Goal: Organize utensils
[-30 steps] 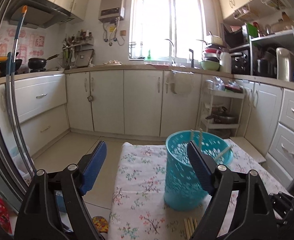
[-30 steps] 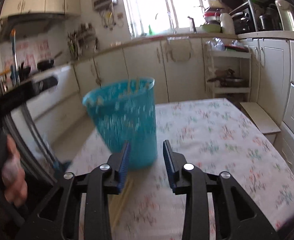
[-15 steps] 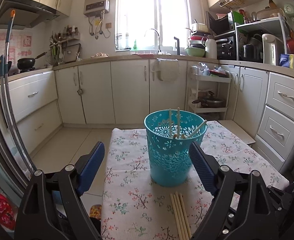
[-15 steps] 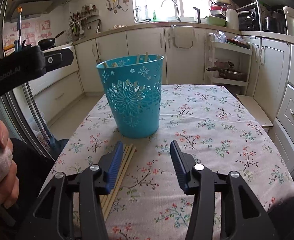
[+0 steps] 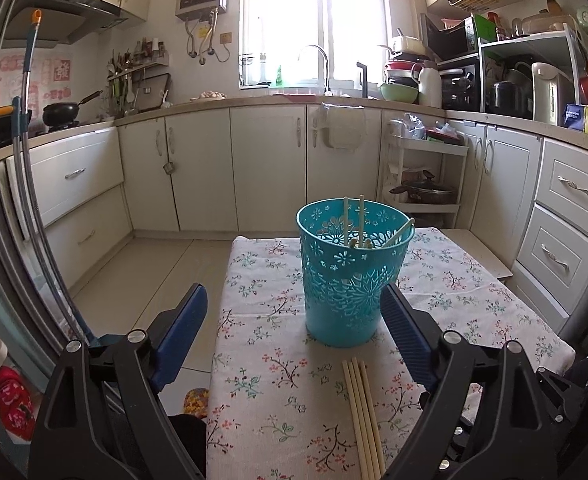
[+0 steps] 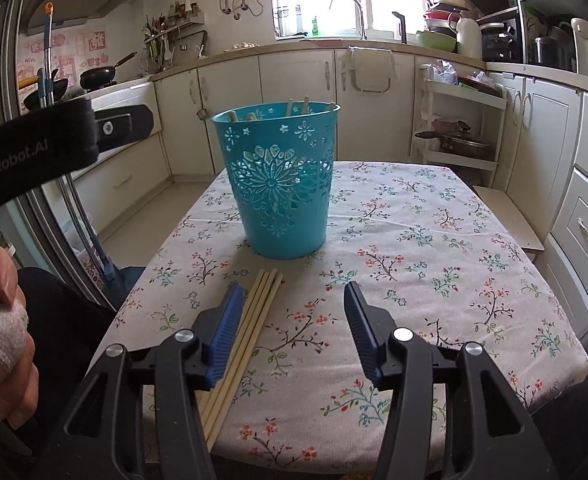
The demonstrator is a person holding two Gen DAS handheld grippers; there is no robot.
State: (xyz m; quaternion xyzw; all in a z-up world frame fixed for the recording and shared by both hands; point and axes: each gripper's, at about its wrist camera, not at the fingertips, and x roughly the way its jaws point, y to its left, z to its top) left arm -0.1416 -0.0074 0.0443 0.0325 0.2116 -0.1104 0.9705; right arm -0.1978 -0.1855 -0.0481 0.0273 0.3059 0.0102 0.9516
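Observation:
A teal perforated basket (image 5: 352, 272) (image 6: 277, 184) stands upright on the floral tablecloth (image 5: 277, 376) (image 6: 414, 248) and holds several wooden chopsticks (image 5: 360, 220). More chopsticks (image 5: 362, 412) (image 6: 249, 324) lie side by side on the cloth in front of the basket. My left gripper (image 5: 294, 312) is open wide and empty, above the table's near left part. My right gripper (image 6: 291, 304) is open and empty, low over the cloth, its left finger beside the loose chopsticks.
White kitchen cabinets (image 5: 197, 172) run along the far wall and the right side (image 5: 566, 216). A small white trolley (image 5: 422, 176) with a pot stands beyond the table. A mop handle (image 5: 29, 128) leans at the left. The left hand (image 6: 1, 320) shows in the right wrist view.
Both grippers have pulled back from the basket, so it looks farther off. The right gripper has opened wider. The loose chopsticks have come into fuller view.

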